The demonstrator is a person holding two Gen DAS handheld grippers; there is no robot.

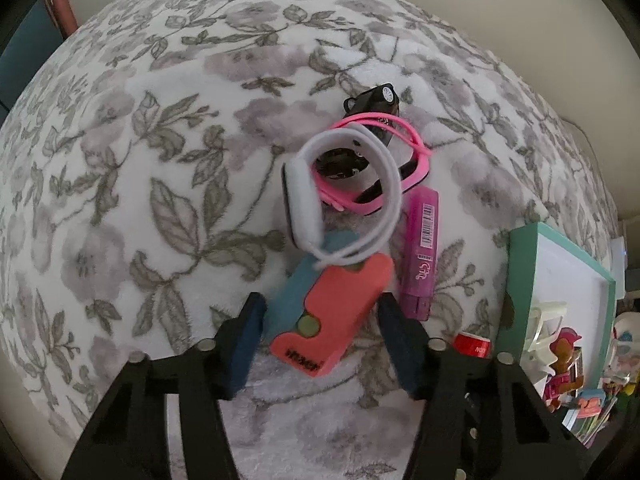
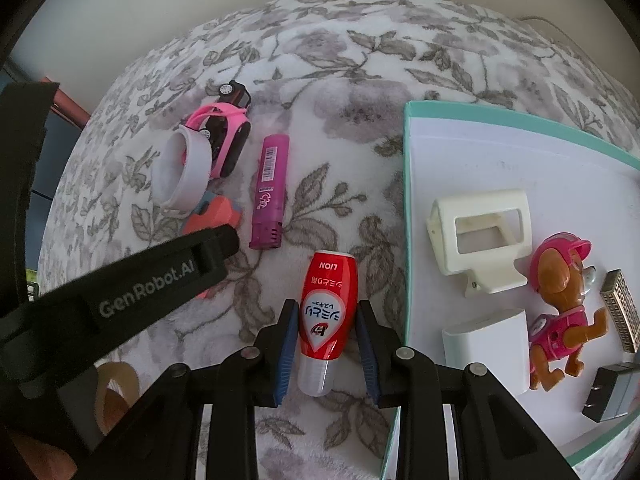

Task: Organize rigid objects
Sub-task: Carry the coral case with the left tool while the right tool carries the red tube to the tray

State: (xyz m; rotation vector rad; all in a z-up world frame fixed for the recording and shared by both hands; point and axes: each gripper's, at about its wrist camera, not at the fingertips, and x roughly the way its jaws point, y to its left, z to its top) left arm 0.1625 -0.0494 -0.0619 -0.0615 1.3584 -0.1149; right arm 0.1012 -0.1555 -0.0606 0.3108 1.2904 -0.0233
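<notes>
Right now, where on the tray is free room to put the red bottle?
The tray's far half, beyond the cream clip, is bare. Its near right side is crowded: white box, dog figure, black plug. The red bottle lies beside the tray.

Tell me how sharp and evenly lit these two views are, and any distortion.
Left wrist view: white watch band smeared by blur, floral blanket bulges from fisheye. Right wrist view: sharper, red bottle label readable, mild glare on tray; dark corners in both.
</notes>
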